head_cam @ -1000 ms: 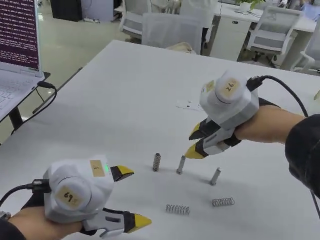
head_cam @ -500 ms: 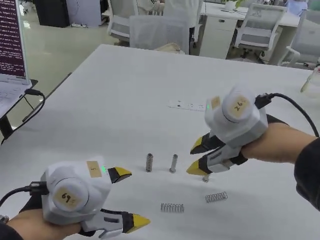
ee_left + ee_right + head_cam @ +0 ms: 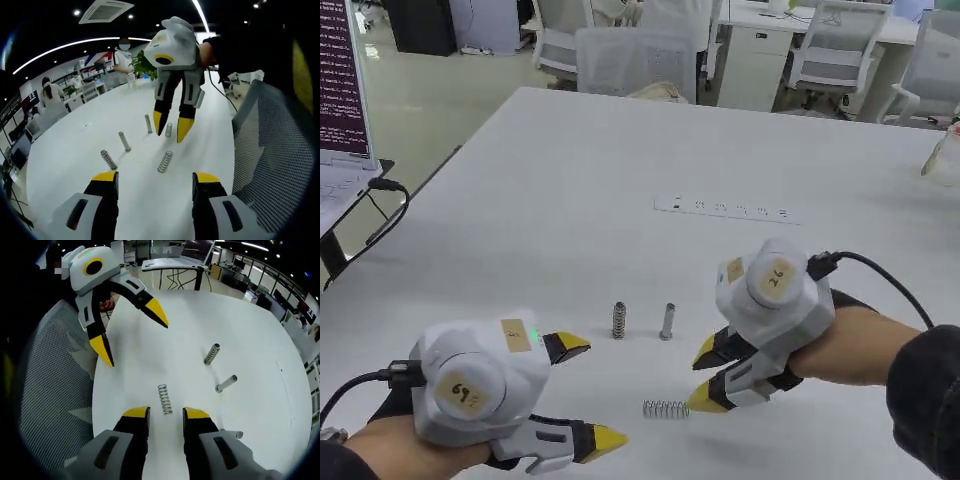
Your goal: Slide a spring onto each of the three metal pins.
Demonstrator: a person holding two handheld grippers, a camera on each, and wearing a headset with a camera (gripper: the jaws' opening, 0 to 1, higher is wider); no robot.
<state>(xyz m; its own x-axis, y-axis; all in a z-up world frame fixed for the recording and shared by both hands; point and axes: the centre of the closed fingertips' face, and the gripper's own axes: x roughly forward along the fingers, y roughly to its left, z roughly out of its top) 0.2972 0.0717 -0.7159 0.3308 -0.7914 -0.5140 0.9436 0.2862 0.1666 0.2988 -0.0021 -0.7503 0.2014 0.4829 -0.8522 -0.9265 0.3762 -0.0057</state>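
Note:
Three metal pins stand on the white table (image 3: 570, 200). The left pin (image 3: 619, 320) carries a spring, the middle pin (image 3: 667, 322) is bare, and the third pin (image 3: 148, 123) stands behind my right gripper. A loose spring (image 3: 666, 408) lies flat just ahead of my right gripper (image 3: 703, 377), which is open and low over the table with nothing between its fingers. The same spring (image 3: 164, 399) lies right in front of its jaws. A second loose spring (image 3: 169, 130) lies by its fingertips. My left gripper (image 3: 588, 392) hovers open and holds nothing at the near left.
A white power strip (image 3: 725, 209) lies across the table's far middle. A laptop (image 3: 340, 90) stands on a side stand to the left, its cable hanging. Office chairs (image 3: 630, 60) and desks stand beyond the far edge. A mesh chair (image 3: 270, 150) is close behind me.
My right gripper has come down and toward me, from above the pins to just right of the loose spring, hiding the third pin and the other spring. The left gripper has held still.

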